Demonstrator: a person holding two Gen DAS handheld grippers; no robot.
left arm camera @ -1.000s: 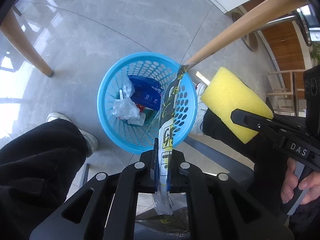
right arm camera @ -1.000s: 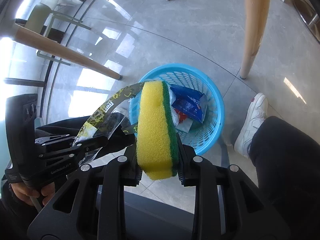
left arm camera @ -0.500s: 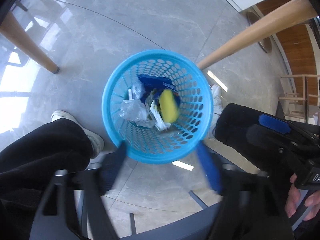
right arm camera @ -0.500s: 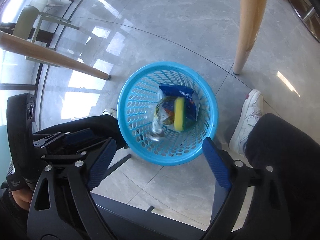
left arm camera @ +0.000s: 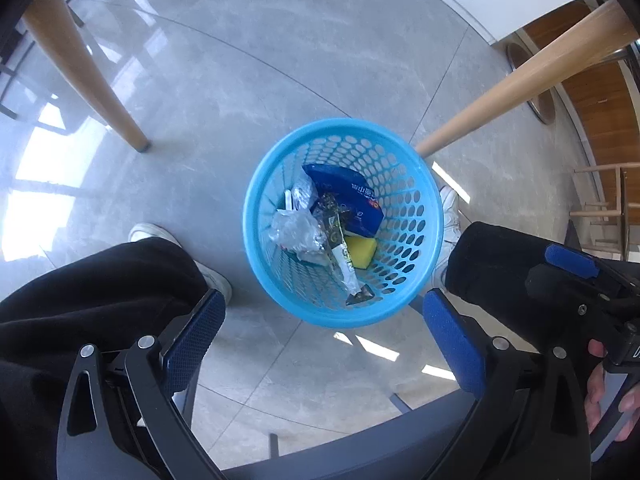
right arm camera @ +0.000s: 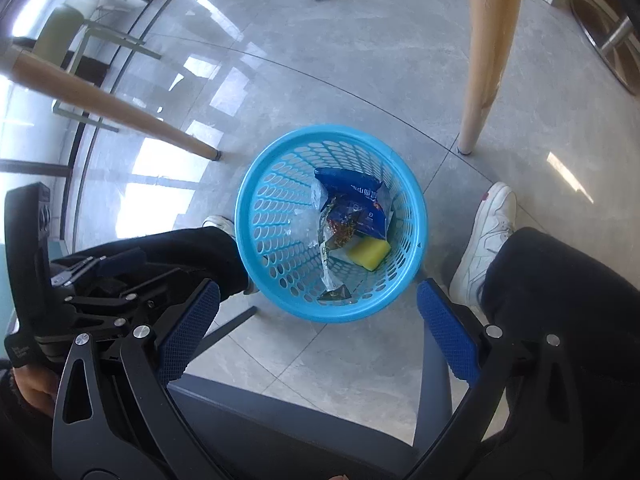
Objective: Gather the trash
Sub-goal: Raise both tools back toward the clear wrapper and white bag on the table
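Note:
A blue perforated trash basket point(left arm camera: 424, 200) stands on the grey floor; it also shows in the right wrist view point(right arm camera: 256, 208). Inside lie a yellow sponge point(left arm camera: 361, 251) point(right arm camera: 370, 253), a long clear printed wrapper point(left arm camera: 340, 248) point(right arm camera: 332, 248), a blue packet point(left arm camera: 348, 196) point(right arm camera: 356, 196) and crumpled clear plastic point(left arm camera: 294, 230). My left gripper point(left arm camera: 320, 340) is open and empty above the basket's near rim. My right gripper point(right arm camera: 318, 334) is open and empty, also above the near rim.
Wooden table legs point(left arm camera: 84, 68) point(left arm camera: 520, 80) point(right arm camera: 486, 52) point(right arm camera: 108, 108) stand around the basket. The person's black-trousered legs and white shoes point(right arm camera: 486, 236) point(left arm camera: 160, 236) flank it. A dark chair edge point(right arm camera: 280, 420) lies below the grippers.
Both grippers opened. The left let go of the printed wrapper and the right let go of the yellow sponge; both dropped into the basket and now lie still.

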